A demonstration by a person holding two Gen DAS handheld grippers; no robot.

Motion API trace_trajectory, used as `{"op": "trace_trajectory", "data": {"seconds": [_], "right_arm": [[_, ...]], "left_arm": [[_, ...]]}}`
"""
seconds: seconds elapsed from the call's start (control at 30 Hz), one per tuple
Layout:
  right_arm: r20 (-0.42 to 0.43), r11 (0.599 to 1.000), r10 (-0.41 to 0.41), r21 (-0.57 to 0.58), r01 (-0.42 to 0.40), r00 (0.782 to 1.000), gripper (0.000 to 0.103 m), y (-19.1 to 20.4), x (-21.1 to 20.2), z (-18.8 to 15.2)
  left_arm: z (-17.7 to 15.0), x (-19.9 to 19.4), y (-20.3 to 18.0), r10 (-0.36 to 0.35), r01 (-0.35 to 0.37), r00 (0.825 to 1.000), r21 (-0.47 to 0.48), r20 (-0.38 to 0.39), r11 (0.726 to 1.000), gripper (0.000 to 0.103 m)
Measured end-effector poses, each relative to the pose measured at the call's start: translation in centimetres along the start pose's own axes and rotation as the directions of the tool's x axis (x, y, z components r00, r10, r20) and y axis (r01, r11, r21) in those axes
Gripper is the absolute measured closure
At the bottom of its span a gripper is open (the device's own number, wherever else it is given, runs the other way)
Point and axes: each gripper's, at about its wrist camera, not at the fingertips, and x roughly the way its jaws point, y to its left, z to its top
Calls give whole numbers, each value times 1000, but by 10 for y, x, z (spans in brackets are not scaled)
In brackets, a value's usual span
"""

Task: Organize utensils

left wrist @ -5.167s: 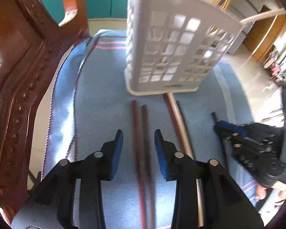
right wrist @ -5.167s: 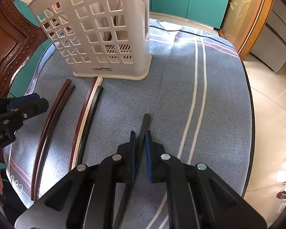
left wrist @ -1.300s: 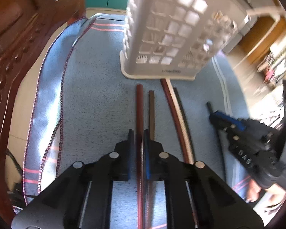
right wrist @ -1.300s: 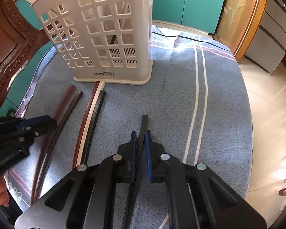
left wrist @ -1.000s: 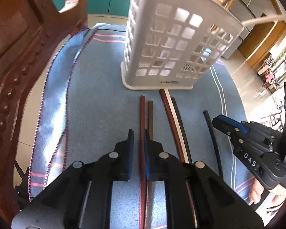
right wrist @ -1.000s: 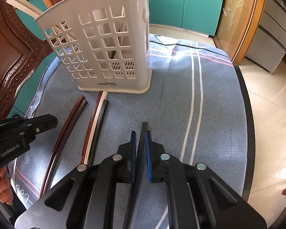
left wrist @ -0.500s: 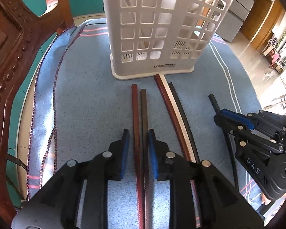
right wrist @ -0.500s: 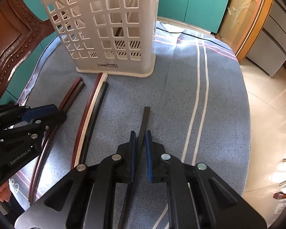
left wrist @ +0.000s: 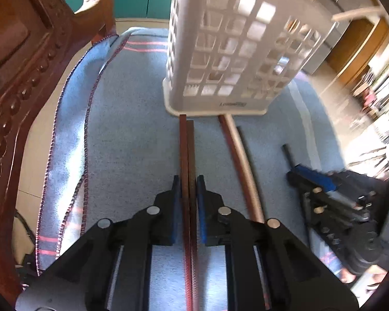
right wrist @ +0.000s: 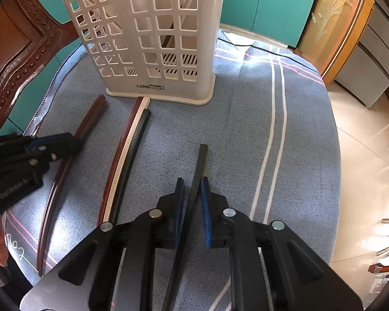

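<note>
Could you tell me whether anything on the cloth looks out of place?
One black chopstick lies apart from the other sticks, alone between the right gripper's jaws. Its likely partner lies by a white one near the basket.

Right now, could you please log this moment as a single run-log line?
left claw: shut on brown chopstick pair | right claw: shut on black chopstick | both chopsticks outside white basket | blue cloth
</note>
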Motion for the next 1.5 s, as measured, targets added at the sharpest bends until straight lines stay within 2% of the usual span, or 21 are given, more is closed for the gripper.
{"op": "trace_trajectory", "data": {"seconds": [0.1, 0.17, 0.23, 0.27, 0.3, 0.47, 0.57, 0.67, 0.8, 1.1, 1.33, 1.4, 1.5], "right_arm": [[0, 1000, 4, -2, -4, 1000, 88, -2, -1, -1], [0, 1000, 5, -2, -5, 1000, 87, -4, -2, -1], [0, 1000, 5, -2, -5, 1000, 87, -3, -2, -1], [0, 1000, 5, -2, -5, 1000, 87, -3, -1, -1], [0, 1000, 5, -2, -5, 1000, 87, -4, -2, -1], [0, 1000, 0, -4, 0, 1000, 87, -4, -2, -1], [0, 1000, -5, -6, 5, 1000, 87, -3, -2, -1], [0, 1000, -8, -10, 8, 1000, 87, -1, -3, -2], [2, 1000, -11, -14, 11, 1000, 86, 0, -3, -3], [6, 1000, -2, -1, 2, 1000, 86, -4, -4, -2], [9, 1000, -5, -3, 5, 1000, 86, -4, -7, -3], [11, 1000, 8, 3, -8, 1000, 90, -6, -7, -3], [15, 1000, 18, 10, -18, 1000, 93, -8, -8, -4]], "left_arm": [[1, -13, -2, -51, 50, 998, 8, 27, 999, 90], [2, -19, 0, -59, 59, 997, 6, 44, 998, 90], [3, -23, 1, -54, 54, 997, 5, 50, 999, 84], [3, -23, 4, -38, 38, 998, 4, 51, 999, 77], [3, -22, 6, -22, 22, 998, 3, 50, 1000, 75], [-5, -4, -1, 50, -50, 999, 17, -10, 999, 75], [-8, 8, -4, 112, -110, 993, 50, -33, 993, 75], [-10, 12, -9, 165, -163, 986, 88, -21, 983, 73], [-10, 16, -18, 233, -230, 972, 124, -9, 965, 63], [0, 21, -22, 239, -236, 971, 106, -22, 966, 57], [4, 28, -12, 231, -227, 973, 99, -25, 969, 56], [4, 26, -9, 208, -205, 978, 98, -27, 974, 64], [0, 23, -11, 205, -201, 979, 108, -19, 974, 71]]}}
